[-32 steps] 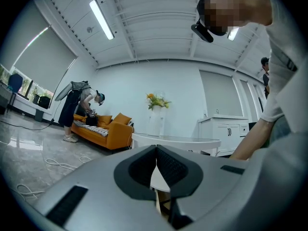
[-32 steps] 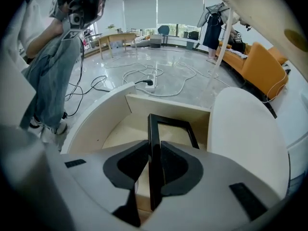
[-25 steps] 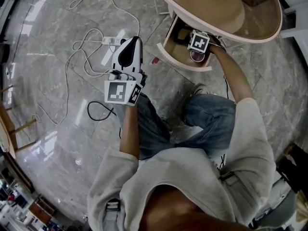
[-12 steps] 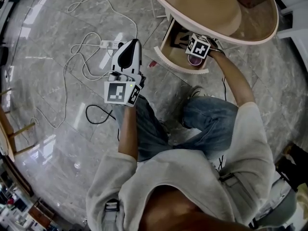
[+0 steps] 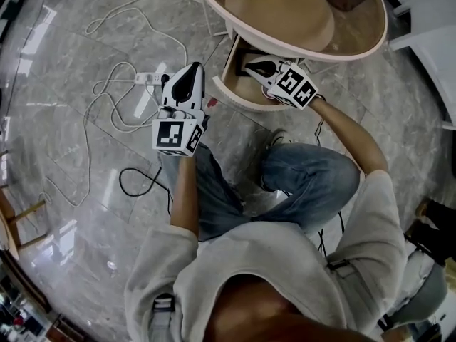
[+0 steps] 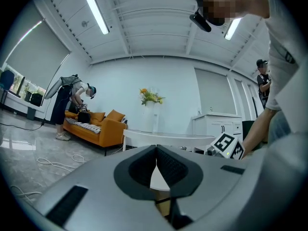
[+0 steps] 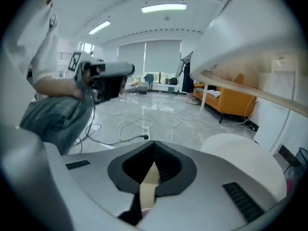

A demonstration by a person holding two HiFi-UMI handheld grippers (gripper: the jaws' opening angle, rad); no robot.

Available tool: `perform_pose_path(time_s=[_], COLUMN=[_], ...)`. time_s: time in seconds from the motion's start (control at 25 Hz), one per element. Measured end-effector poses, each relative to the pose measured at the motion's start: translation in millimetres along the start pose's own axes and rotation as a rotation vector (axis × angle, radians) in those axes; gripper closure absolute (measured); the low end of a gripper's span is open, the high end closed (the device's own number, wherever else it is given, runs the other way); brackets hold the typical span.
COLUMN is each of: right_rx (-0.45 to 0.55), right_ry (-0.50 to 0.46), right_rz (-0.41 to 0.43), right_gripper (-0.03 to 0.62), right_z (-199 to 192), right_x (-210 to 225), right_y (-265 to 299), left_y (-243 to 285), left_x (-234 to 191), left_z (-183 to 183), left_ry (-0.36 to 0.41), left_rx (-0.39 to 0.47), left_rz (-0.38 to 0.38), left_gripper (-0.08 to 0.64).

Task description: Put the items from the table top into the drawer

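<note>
Pale wood is showing inside the open drawer [image 5: 235, 99]. We are holding the right gripper [image 7: 154, 146] just above its mouth, and its jaws have just been closing and are now pressed together on nothing, which we are reading as a drop-off done. What may be a pinkish item [image 5: 268, 96] is lying inside the drawer beneath those jaws, mostly hidden. We are holding the left gripper [image 6: 156, 146], its jaws likewise pressed together and empty, off the drawer's left side, probably to leave the way clear.
</note>
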State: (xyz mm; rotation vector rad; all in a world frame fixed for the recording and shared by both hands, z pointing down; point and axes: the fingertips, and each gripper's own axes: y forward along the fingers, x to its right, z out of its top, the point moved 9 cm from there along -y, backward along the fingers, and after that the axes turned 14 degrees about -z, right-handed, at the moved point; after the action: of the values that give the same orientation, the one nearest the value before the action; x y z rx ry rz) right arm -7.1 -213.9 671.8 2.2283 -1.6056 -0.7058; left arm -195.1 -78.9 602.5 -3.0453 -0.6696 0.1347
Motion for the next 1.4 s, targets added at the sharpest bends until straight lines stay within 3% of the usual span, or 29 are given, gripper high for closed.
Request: perform_pose_path(time_s=[0.16, 0.32, 0.52, 0.76, 1.4], right_rx=[0.091, 0.173, 0.248, 0.285, 0.301], right_ry=[0.125, 0.144, 0.178, 0.213, 0.236], right_rz=[0.028, 0.039, -0.02, -0.074, -0.09], right_gripper=[0.569, 0.569, 0.569, 0.569, 0.569], right_z=[31.5, 58.5, 77.0, 81.8, 80.2], right_x=[-10.3, -19.4, -11.2, 3.6, 10.4], right_y=[-43.6, -84.8, -110.7, -116.2, -110.1], left_y=[3.7, 3.2, 3.0, 2.8, 6.1], left_x=[3.9, 6.6, 8.6, 10.6, 7.9], left_z=[0.6, 1.0, 2.1, 3.8, -0.3], left_ry=[-0.002, -0.009, -0.02, -0.015, -0.016], left_rx=[0.004, 0.002, 0.008, -0.003, -0.019], left_rz=[-0.022, -0.035, -0.037, -0.043, -0.045], left_gripper=[0.543, 0.543, 0.543, 0.543, 0.544])
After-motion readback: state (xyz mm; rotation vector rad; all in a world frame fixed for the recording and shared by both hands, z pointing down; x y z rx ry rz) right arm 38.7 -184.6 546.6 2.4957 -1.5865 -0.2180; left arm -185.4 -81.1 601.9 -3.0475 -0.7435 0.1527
